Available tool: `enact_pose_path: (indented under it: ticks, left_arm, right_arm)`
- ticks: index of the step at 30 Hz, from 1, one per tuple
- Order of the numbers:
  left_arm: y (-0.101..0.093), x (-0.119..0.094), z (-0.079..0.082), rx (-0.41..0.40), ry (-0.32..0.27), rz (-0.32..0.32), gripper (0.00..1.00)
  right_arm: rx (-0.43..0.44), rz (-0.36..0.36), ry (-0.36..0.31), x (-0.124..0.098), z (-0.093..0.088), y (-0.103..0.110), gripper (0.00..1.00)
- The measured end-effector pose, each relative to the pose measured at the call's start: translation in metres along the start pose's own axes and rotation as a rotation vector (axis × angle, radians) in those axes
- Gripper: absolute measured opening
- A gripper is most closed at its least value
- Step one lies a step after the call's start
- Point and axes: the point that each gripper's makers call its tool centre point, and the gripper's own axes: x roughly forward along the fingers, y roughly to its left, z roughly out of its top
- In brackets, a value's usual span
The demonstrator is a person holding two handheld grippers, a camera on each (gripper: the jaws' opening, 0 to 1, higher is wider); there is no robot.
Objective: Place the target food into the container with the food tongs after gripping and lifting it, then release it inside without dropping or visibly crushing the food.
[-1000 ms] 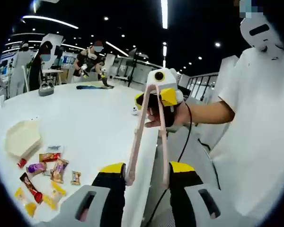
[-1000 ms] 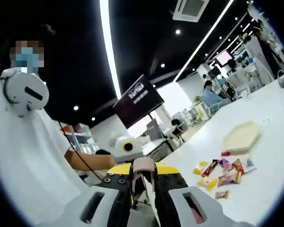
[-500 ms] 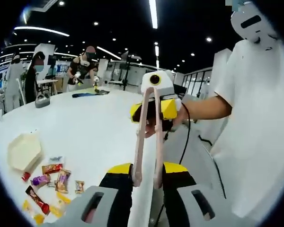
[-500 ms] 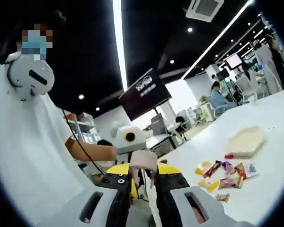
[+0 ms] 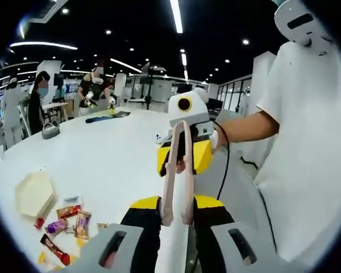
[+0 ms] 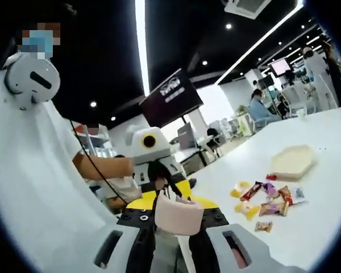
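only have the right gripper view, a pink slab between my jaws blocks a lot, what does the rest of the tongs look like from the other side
observer: In the left gripper view the tongs are two long pink arms running from the left gripper up to the right gripper.
operator: arms squeezed together?
observer: No, a gap shows between them near the left gripper, and it narrows toward yours.
operator: is left holding them
observer: Its jaws stand just outside the arms, one on each side. Whether they press, I cannot tell.
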Motion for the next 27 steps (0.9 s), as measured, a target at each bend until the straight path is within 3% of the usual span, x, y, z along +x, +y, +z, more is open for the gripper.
enact_pose_path:
  ticks: [3, 7, 11, 16, 19, 22, 24, 27]
  left_arm:
    - [-0.002, 0.003, 0.001, 0.008, 0.004, -0.005, 0.18]
    - [-0.006, 0.011, 0.005, -0.02, -0.039, -0.021, 0.18]
    - [-0.008, 0.016, 0.006, 0.001, -0.04, -0.011, 0.18]
    - [-0.004, 0.019, 0.004, 0.096, -0.03, 0.045, 0.2]
    - [-0.003, 0.021, 0.003, 0.123, -0.034, 0.064, 0.23]
    - [-0.004, 0.024, -0.006, 0.047, -0.009, 0.051, 0.27]
    - [0.0, 0.022, -0.008, 0.067, -0.005, 0.064, 0.28]
    - [0.002, 0.012, -0.007, 0.015, -0.018, 0.058, 0.27]
  right_arm:
    - [-0.01, 0.008, 0.015, 0.001, -0.001, 0.002, 0.2]
    - [-0.024, 0.017, 0.036, 0.002, -0.004, 0.005, 0.2]
    - [0.023, 0.016, 0.03, 0.0, -0.006, 0.003, 0.2]
    - [0.079, -0.009, 0.055, -0.003, -0.012, -0.002, 0.2]
    - [0.021, -0.009, 0.067, -0.004, -0.014, -0.002, 0.19]
    - [0.014, -0.012, 0.105, -0.004, -0.02, -0.003, 0.21]
    - [0.017, -0.024, 0.117, -0.006, -0.023, -0.006, 0.21]
    - [0.005, -0.029, 0.112, -0.011, -0.022, -0.008, 0.21]
